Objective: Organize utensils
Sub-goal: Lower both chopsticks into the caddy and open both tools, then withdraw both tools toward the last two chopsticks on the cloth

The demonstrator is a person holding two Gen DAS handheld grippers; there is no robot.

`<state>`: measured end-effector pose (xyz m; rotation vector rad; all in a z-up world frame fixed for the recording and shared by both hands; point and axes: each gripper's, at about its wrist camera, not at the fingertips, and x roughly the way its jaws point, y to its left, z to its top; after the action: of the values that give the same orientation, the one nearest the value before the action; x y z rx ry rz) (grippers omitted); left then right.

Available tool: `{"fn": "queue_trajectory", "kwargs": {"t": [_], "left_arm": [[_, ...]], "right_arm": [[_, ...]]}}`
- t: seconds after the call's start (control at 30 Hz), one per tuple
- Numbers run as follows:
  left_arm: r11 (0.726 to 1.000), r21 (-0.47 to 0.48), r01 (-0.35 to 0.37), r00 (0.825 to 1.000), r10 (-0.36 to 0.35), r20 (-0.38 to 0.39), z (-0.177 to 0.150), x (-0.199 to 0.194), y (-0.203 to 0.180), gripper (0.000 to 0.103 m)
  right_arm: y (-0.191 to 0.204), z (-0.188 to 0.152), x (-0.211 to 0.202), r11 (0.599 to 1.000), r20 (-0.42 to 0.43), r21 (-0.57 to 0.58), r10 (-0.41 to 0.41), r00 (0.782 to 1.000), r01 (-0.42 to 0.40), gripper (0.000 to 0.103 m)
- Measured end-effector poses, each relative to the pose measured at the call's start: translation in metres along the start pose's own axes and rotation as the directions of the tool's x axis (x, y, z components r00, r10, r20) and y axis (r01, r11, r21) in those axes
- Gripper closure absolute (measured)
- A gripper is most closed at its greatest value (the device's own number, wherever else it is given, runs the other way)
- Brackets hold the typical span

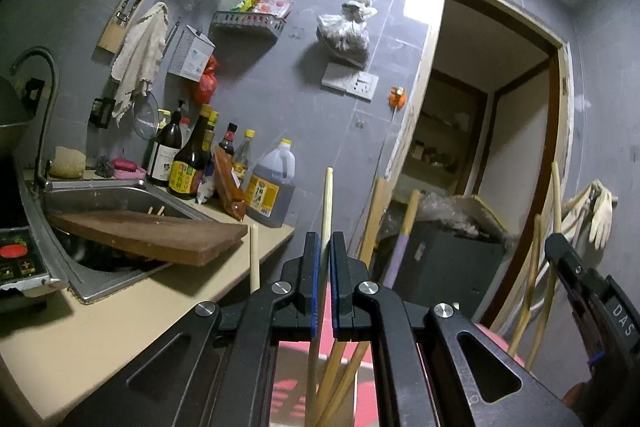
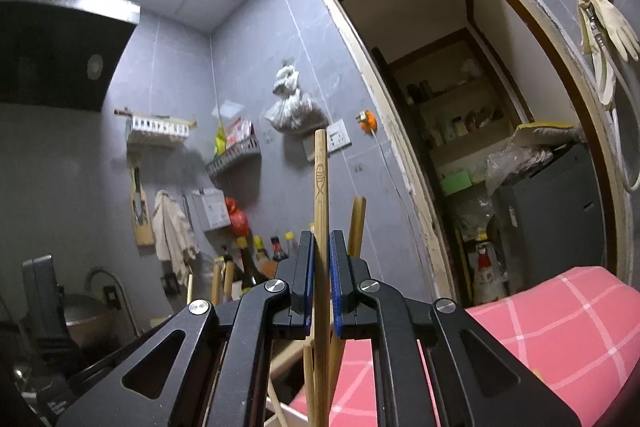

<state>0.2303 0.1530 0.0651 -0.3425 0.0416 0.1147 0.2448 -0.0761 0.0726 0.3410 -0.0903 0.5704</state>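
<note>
My left gripper (image 1: 324, 247) is shut on a pale wooden chopstick (image 1: 327, 203) that stands upright between its blue pads. Several more chopsticks (image 1: 340, 367) stand below it in a pink holder (image 1: 288, 387). My right gripper (image 2: 321, 251) is shut on a wooden chopstick (image 2: 321, 183) with a fish drawing near its top. Another chopstick (image 2: 357, 223) stands just behind it. The right gripper also shows at the right edge of the left wrist view (image 1: 576, 267), among several chopsticks (image 1: 554, 227). The pink checked holder (image 2: 540, 327) is at the lower right.
A sink (image 1: 104, 195) with a wooden cutting board (image 1: 152, 233) across it is at the left. Sauce bottles (image 1: 192, 159) and an oil jug (image 1: 272, 187) stand on the beige counter (image 1: 80, 339). An open doorway (image 1: 492, 147) with a dark bin (image 1: 444, 259) is at the right.
</note>
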Motion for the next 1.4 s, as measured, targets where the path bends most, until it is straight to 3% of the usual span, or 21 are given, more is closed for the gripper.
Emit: {"fn": "queue_trajectory", "kwargs": {"t": [0.27, 0.73, 0.83, 0.9, 1.03, 1.17, 1.27, 1.37, 1.4], "left_arm": [[0.999, 0.045, 0.013, 0.997, -0.009, -0.077, -0.015, -0.005, -0.006, 0.1], [0.998, 0.027, 0.059, 0.984, -0.053, -0.171, -0.018, -0.017, -0.012, 0.097], [0.997, 0.023, 0.067, 0.983, -0.062, -0.175, -0.017, -0.021, -0.014, 0.088], [0.997, 0.018, 0.076, 0.982, -0.071, -0.175, -0.016, -0.026, -0.016, 0.076], [0.996, 0.033, 0.084, 0.982, -0.076, -0.175, -0.012, -0.035, -0.023, 0.072], [0.995, 0.043, 0.093, 0.981, -0.084, -0.172, -0.01, -0.046, -0.033, 0.051], [0.993, 0.06, 0.103, 0.981, -0.092, -0.169, -0.009, -0.055, -0.042, 0.043], [0.989, 0.076, 0.123, 0.979, -0.109, -0.171, -0.011, -0.064, -0.051, 0.026], [0.988, 0.083, 0.133, 0.978, -0.117, -0.171, -0.013, -0.067, -0.055, 0.02]], "right_arm": [[0.003, -0.008, -0.008, 1.0, -0.082, -0.025, 0.001, 0.997, -0.004, 0.097], [0.003, -0.011, -0.018, 0.998, -0.159, -0.055, -0.007, 0.987, -0.002, 0.095], [0.002, -0.01, -0.021, 0.998, -0.154, -0.056, -0.007, 0.988, -0.001, 0.086], [0.001, -0.007, -0.027, 0.998, -0.15, -0.055, -0.011, 0.989, 0.003, 0.08], [-0.003, 0.0, -0.039, 0.997, -0.155, -0.07, -0.024, 0.988, 0.013, 0.077], [-0.01, 0.009, -0.058, 0.996, -0.165, -0.087, -0.046, 0.985, 0.031, 0.051], [-0.017, 0.017, -0.074, 0.993, -0.175, -0.102, -0.072, 0.982, 0.054, 0.042], [-0.025, 0.025, -0.092, 0.99, -0.183, -0.118, -0.103, 0.978, 0.082, 0.024], [-0.029, 0.028, -0.099, 0.989, -0.185, -0.119, -0.111, 0.976, 0.09, 0.022]]}}
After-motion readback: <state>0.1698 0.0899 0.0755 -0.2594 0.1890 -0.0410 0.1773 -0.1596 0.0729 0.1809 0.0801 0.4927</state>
